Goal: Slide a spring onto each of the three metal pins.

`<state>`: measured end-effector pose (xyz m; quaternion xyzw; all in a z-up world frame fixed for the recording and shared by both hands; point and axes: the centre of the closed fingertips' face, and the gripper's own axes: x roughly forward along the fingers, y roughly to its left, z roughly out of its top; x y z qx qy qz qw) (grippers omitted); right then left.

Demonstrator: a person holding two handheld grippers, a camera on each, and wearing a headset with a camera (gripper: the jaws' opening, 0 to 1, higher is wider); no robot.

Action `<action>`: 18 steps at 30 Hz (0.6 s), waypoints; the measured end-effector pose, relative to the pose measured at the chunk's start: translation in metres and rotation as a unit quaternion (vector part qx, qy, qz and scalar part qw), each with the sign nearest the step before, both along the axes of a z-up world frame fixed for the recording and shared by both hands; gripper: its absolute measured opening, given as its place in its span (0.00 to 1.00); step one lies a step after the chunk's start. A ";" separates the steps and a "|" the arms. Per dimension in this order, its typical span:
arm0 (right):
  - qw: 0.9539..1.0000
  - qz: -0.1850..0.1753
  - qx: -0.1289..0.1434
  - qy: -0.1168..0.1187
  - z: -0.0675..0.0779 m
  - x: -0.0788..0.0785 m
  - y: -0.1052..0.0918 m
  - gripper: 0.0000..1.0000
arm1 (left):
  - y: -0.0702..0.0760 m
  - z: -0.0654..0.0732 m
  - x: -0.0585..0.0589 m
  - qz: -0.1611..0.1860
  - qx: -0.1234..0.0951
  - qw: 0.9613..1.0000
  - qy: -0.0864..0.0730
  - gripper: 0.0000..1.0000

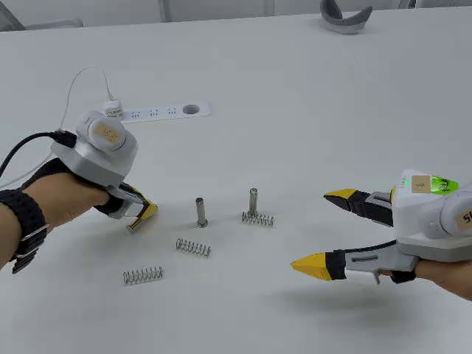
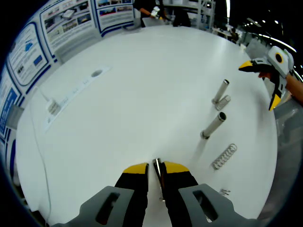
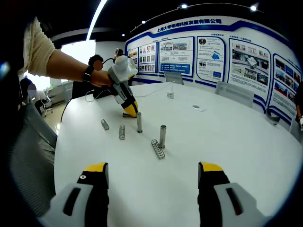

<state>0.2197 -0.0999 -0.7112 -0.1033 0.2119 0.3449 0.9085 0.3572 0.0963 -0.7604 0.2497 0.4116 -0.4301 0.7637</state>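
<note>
Scanning bench: white, carries all parts.
right tool: jaws spread wide, nothing held, right of the parts.
left tool: pressed together on third pin, tilted, low at bench.
upright pins: two, bare, side by side.
nearest spring: flat, just beside right pin's base, long axis roughly toward my right tool, the nearer one; I'd take it first.
other springs: two, flat, loose.

Right gripper, jaws wide apart, over the table.
Two pins stand ahead, one spring beside the nearer; two springs lie left, near the left gripper.
</note>
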 end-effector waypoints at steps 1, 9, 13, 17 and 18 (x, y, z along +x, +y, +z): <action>1.000 0.000 0.000 0.000 0.000 0.000 0.000 0.79 | 0.000 0.000 0.000 0.001 0.003 1.000 0.002 0.12; 1.000 0.001 -0.004 0.001 -0.001 -0.001 -0.001 0.79 | 0.001 -0.006 0.000 0.010 0.028 0.999 0.020 0.11; 1.000 0.002 -0.005 0.003 -0.003 -0.001 -0.001 0.78 | 0.000 -0.005 0.001 0.015 0.038 0.999 0.026 0.11; 1.000 0.003 -0.005 0.002 -0.003 -0.001 -0.001 0.78 | 0.000 -0.006 0.001 0.019 0.050 0.998 0.031 0.10; 1.000 0.003 -0.005 0.002 -0.002 -0.001 -0.001 0.78 | 0.001 -0.007 0.001 0.019 0.055 0.998 0.033 0.10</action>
